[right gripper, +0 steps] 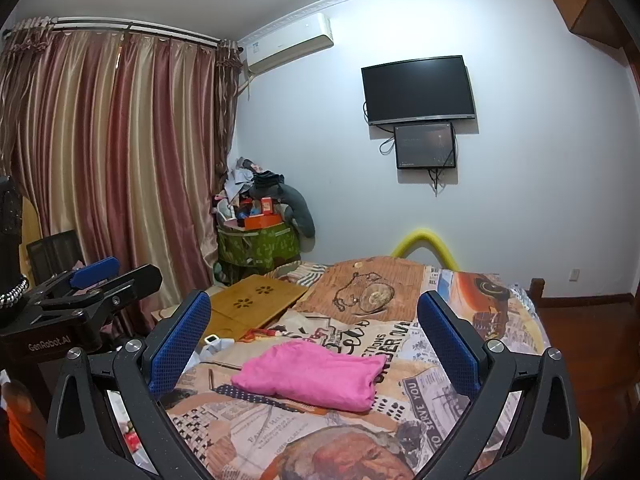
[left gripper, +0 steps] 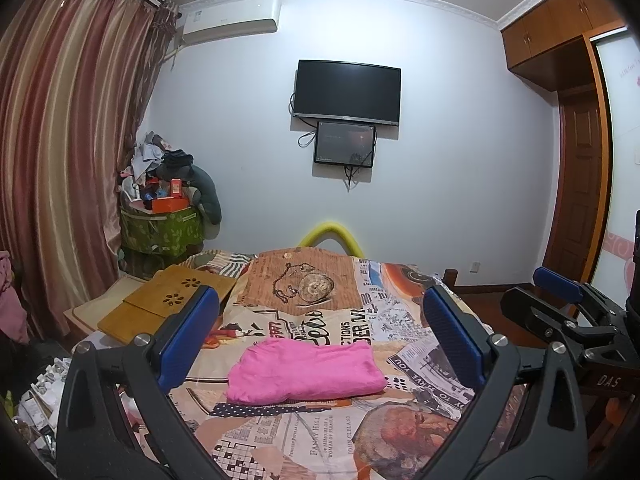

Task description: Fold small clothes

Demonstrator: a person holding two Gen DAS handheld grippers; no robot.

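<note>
On the bed's newspaper-print patchwork cover (left gripper: 420, 360) lies the bright pink soft knit garment (left gripper: 304, 372), apparently folded into a flat rectangle. The left tool (left gripper: 320, 340) and right tool (right gripper: 316, 344) hover apart above it, both spread wide and empty, probably released.

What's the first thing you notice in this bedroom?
The bright pink cloth, folded, lies in the middle of the bed's busy newspaper-print cover. Both grippers, left and right, hover above it with jaws wide open. A black TV hangs on the wall behind.
</note>
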